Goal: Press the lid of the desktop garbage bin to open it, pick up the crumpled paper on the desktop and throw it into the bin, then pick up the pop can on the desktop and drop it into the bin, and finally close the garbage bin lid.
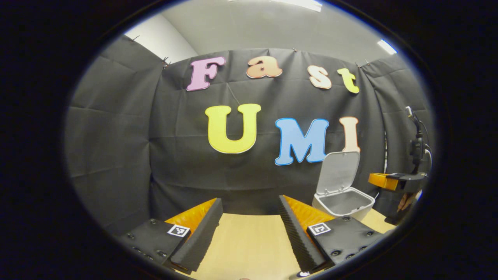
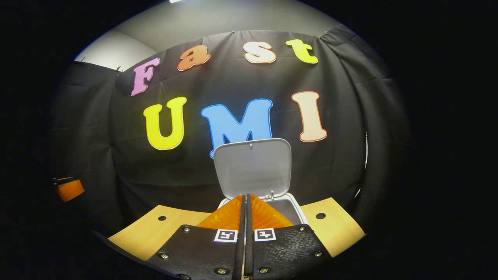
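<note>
Already the lid (image 2: 253,167) of the bin (image 1: 344,202) is raised; right tongs (image 2: 245,206) are clenched empty above it, left tongs (image 1: 249,221) released. If nudged, the lid could be knocked shut.

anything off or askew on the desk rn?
Nothing stands out. The small white plastic desktop bin sits level on the light wooden tabletop, its grey-lined lid upright and open. Left gripper is open, right gripper closed and empty before the bin.

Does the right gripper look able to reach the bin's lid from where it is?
Probably yes: the right gripper, fingers together, points straight at the raised lid of the bin, with nothing between them.
</note>
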